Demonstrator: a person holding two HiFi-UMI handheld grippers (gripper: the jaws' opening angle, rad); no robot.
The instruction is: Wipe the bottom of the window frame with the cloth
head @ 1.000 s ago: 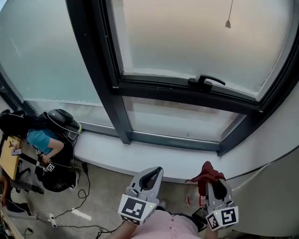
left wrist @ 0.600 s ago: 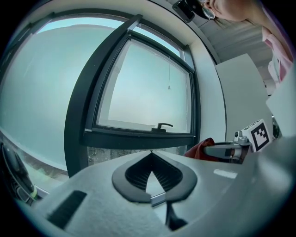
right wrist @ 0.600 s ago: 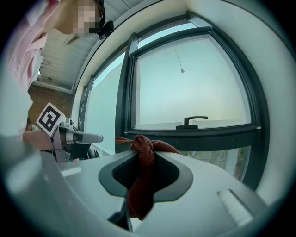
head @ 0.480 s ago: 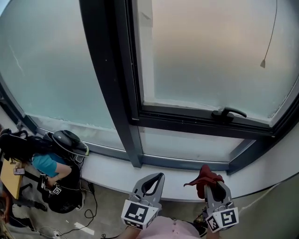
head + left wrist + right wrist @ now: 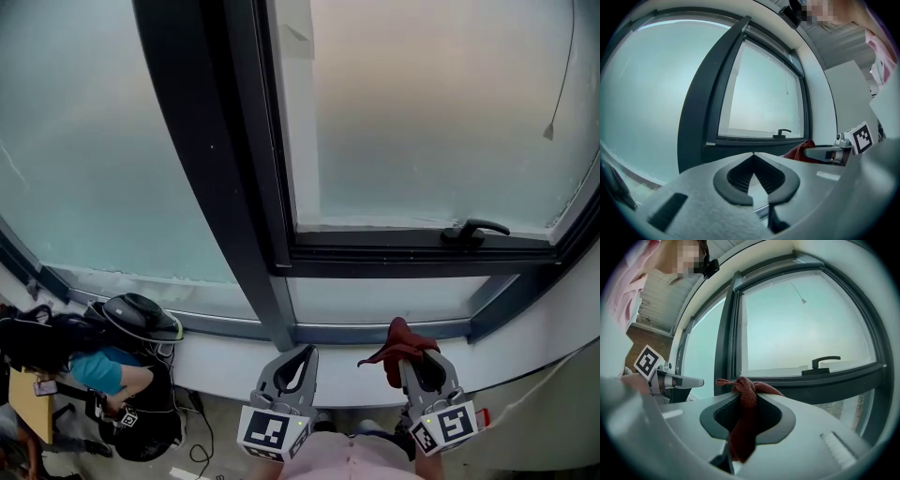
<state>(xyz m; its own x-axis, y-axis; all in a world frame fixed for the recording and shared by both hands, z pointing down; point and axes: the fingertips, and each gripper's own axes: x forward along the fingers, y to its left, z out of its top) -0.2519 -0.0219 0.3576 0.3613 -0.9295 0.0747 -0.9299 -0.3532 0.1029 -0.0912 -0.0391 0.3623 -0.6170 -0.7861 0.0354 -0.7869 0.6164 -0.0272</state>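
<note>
Closing in on the window frame (image 5: 375, 332), the right hand-held gripper (image 5: 417, 364) keeps the cloth (image 5: 398, 339) pinched; the left hand-held gripper (image 5: 298, 356) stays closed, empty; wiping looks imminent.

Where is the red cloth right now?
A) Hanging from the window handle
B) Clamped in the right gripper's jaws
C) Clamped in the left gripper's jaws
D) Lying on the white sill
B: the right gripper view shows the red cloth pinched between the jaws of the right gripper, while the left gripper has its jaws together on nothing.
</note>
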